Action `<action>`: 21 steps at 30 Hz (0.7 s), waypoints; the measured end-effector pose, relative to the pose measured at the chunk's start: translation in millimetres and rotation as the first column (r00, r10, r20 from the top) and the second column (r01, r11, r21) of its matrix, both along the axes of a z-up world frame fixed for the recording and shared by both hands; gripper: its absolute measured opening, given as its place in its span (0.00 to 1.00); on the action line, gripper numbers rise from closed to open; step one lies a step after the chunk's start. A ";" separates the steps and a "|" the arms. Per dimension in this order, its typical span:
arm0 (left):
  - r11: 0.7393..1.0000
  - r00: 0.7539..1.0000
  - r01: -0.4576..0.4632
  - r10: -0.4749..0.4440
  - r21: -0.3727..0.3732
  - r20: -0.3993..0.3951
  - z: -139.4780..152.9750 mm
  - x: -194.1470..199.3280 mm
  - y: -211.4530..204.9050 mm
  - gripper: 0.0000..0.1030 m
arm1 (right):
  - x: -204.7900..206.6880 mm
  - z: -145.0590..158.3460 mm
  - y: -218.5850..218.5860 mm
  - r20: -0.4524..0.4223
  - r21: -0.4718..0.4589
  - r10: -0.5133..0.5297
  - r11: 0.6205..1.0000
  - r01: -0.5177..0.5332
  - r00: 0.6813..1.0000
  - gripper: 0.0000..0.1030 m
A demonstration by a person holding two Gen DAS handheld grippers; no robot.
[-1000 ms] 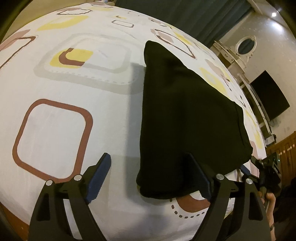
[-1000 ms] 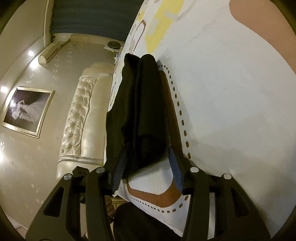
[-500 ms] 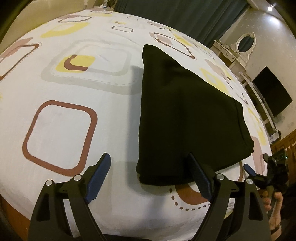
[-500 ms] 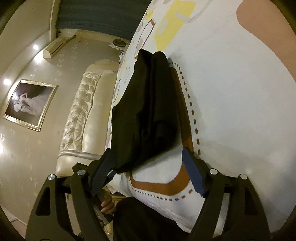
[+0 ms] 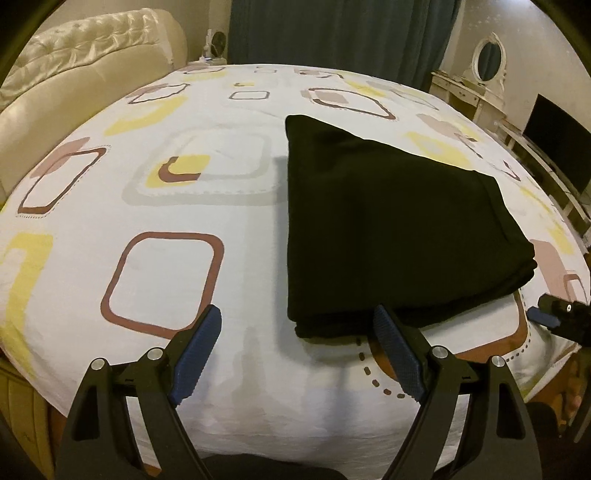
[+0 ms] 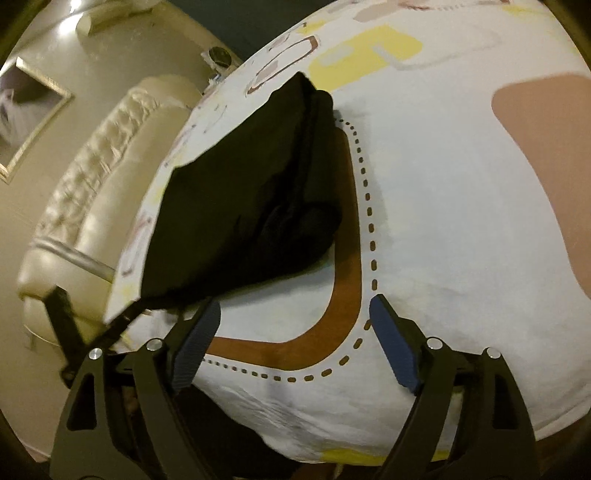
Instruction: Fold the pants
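Observation:
The black pants lie folded into a compact stack on the patterned white bed sheet, right of middle in the left wrist view. My left gripper is open and empty, just short of the stack's near edge. In the right wrist view the folded pants lie up and left of my right gripper, which is open and empty above the sheet near the bed's edge. The right gripper's tip also shows in the left wrist view beside the stack's right corner.
A cream tufted headboard stands at the bed's far left. Dark curtains, a white dressing table with an oval mirror and a black TV line the far right wall. A framed picture hangs above the headboard.
My right gripper has opened, let go of the pants' edge and backed away. My left gripper has pulled back and levelled out. The pants lie still.

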State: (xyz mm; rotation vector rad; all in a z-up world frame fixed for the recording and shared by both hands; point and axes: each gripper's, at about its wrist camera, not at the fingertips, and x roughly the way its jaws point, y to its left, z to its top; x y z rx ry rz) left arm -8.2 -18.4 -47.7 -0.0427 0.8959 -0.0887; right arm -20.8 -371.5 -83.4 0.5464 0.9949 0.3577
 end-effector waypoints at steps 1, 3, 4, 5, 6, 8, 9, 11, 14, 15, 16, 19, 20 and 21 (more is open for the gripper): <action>1.000 1.000 -0.007 0.007 -0.005 -0.003 -0.1 0.4 1.7 0.81 | -1.1 1.5 3.5 0.005 -0.026 0.003 1.000 -0.003 1.000 0.81; 1.000 1.000 -0.017 0.017 -0.019 -0.001 0.4 0.1 5.1 0.81 | -2.6 2.5 7.4 0.014 -0.054 0.009 0.999 -0.008 1.000 0.81; 1.000 1.000 -0.023 0.023 -0.021 0.002 0.5 0.1 6.5 0.81 | -3.8 2.7 7.8 0.014 -0.058 0.009 0.998 -0.008 1.000 0.81; 0.999 1.000 -0.026 0.026 -0.019 0.001 0.7 -0.7 7.1 0.81 | -3.8 2.7 8.7 0.014 -0.058 0.005 0.998 -0.005 1.000 0.81; 0.999 1.000 -0.028 0.028 -0.018 0.000 1.1 -1.3 7.7 0.81 | -4.6 2.2 8.2 0.015 -0.054 -0.003 0.999 0.003 1.000 0.81; 0.999 0.999 -0.033 0.033 -0.012 0.009 3.0 -3.0 8.5 0.81 | -4.9 1.0 9.2 0.013 -0.058 -0.008 0.998 0.009 1.000 0.81; 0.999 0.999 -0.036 0.036 -0.007 0.016 4.0 -3.8 8.6 0.81 | -5.5 0.8 9.6 0.014 -0.063 -0.006 0.998 0.007 1.000 0.81; 0.999 0.999 -0.042 0.042 0.001 0.022 5.5 -4.9 8.6 0.81 | -3.9 0.8 11.0 0.017 -0.076 -0.008 0.997 0.009 1.000 0.81; 0.998 0.998 -0.054 0.053 0.018 0.044 8.4 -8.2 7.6 0.81 | -4.8 3.7 14.5 0.024 -0.093 -0.010 0.996 0.012 1.000 0.81; 0.998 0.997 -0.058 0.056 0.026 0.056 9.3 -9.9 6.8 0.81 | -5.5 4.7 16.1 0.027 -0.109 -0.011 0.994 0.013 1.000 0.81; 0.997 0.995 -0.068 0.065 0.042 0.070 10.5 -11.8 6.1 0.81 | -5.7 6.0 18.0 0.028 -0.129 -0.012 0.992 0.016 1.000 0.81; 0.994 0.993 -0.075 0.067 0.080 0.096 14.5 -16.6 3.0 0.81 | -7.7 10.5 27.4 0.046 -0.232 -0.013 0.972 0.023 0.999 0.81; 0.993 0.992 -0.077 0.067 0.092 0.107 16.0 -18.4 1.6 0.81 | -8.8 12.0 29.6 0.056 -0.260 -0.015 0.965 0.029 0.998 0.81; 0.991 0.990 -0.079 0.065 0.107 0.122 18.1 -20.9 -0.4 0.81 | -9.7 14.0 31.8 0.065 -0.285 -0.016 0.958 0.033 0.998 0.81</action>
